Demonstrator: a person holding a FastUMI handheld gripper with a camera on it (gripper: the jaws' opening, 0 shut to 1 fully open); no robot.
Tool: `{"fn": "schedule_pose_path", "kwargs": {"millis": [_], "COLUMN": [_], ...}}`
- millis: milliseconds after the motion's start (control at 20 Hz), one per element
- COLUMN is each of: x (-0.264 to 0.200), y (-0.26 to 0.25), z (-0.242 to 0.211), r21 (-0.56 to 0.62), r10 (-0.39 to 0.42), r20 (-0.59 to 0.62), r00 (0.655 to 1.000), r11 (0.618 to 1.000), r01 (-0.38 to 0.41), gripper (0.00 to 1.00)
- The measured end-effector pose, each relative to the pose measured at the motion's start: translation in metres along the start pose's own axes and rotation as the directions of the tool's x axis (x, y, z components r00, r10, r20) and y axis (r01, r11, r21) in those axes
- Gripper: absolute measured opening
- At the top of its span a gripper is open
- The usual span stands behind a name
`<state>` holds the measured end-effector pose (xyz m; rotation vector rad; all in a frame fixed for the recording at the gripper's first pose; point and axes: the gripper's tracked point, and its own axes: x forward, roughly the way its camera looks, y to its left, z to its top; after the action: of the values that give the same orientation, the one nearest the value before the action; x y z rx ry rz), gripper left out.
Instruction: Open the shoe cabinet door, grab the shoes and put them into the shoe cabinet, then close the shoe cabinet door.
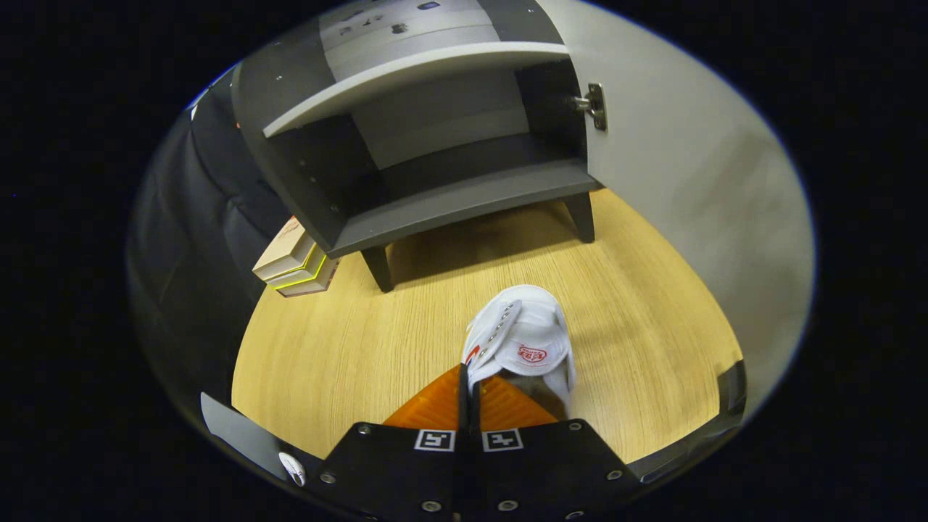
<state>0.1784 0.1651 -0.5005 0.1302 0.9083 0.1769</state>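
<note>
A white shoe (pixel 523 341) with a red logo hangs just ahead of my fingers, above the wooden floor. My gripper (pixel 467 388) is shut on the shoe's side wall, with both fingers pressed close together on it. Beyond the shoe stands the dark grey shoe cabinet (pixel 435 145) on short legs. Its pale door (pixel 696 174) is swung wide open to the right, hinge showing. Inside I see a light shelf (pixel 413 80) above a bare bottom board (pixel 464 203).
A stack of flat boxes (pixel 293 261) lies on the floor at the cabinet's left side, against the black cloth wall. The light wooden floor (pixel 348 348) stretches between me and the cabinet legs.
</note>
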Motion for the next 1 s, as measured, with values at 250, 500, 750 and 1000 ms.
{"fn": "schedule_pose_path", "kwargs": {"millis": [250,500,750,1000], "x": [-0.049,-0.108,-0.141,-0.147], "y": [0.022,0.047,0.073,0.084], "z": [0.041,0.098,0.153,0.216], "r21": [-0.059,-0.103,-0.124,-0.129], "r10": [-0.011,-0.005,0.019,0.038], "r20": [0.096,0.229,0.312,0.362], "r00": [0.995,0.973,0.95,0.931], "r11": [0.998,0.994,0.992,0.992], "r01": [0.017,0.029,0.021,0.01], "gripper": [0.0,0.0,0.0,0.0]}}
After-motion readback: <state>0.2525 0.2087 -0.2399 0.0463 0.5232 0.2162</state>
